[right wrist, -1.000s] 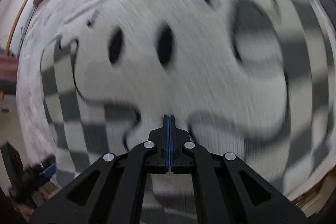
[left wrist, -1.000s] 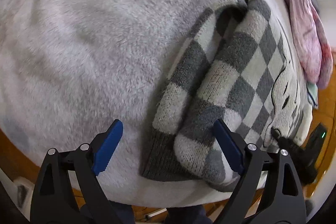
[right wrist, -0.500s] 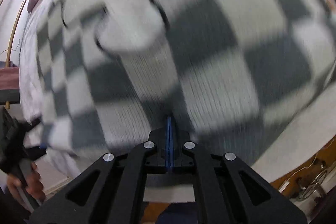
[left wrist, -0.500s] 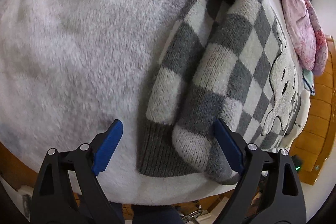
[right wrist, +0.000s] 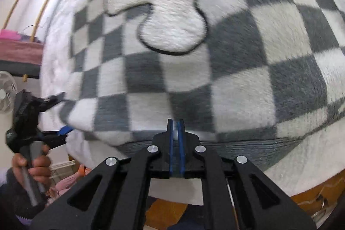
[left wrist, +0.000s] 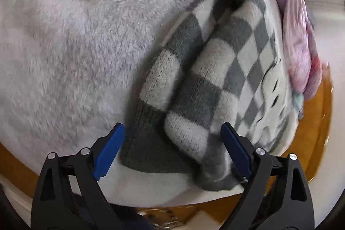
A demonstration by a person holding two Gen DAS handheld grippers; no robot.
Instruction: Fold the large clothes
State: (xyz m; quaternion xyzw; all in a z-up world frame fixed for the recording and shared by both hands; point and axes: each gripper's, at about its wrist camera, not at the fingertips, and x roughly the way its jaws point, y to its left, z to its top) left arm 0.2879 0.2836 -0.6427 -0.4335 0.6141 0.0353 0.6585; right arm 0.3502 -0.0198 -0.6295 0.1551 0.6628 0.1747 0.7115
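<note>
A grey-and-white checked knit sweater (left wrist: 215, 79) with a white cartoon figure lies on a fluffy white blanket (left wrist: 75, 46). In the left wrist view its folded sleeve and ribbed cuff lie between the fingers of my left gripper (left wrist: 172, 143), which is wide open above them. In the right wrist view the sweater (right wrist: 194, 68) fills the frame, its ribbed hem at the near edge. My right gripper (right wrist: 176, 128) is nearly shut, its blue pads a sliver apart, just at the hem. My left gripper also shows in the right wrist view (right wrist: 54, 118), held by a hand.
Pink and purple bedding (left wrist: 297, 36) is piled at the far right of the bed. A wooden bed edge (left wrist: 319, 133) and floor lie beyond the blanket. A white fan (right wrist: 6, 96) stands at the left in the right wrist view.
My right gripper has pulled back across the sweater to its hem, and its pads have parted slightly. My left gripper has stayed open and come a little closer to the sleeve cuff.
</note>
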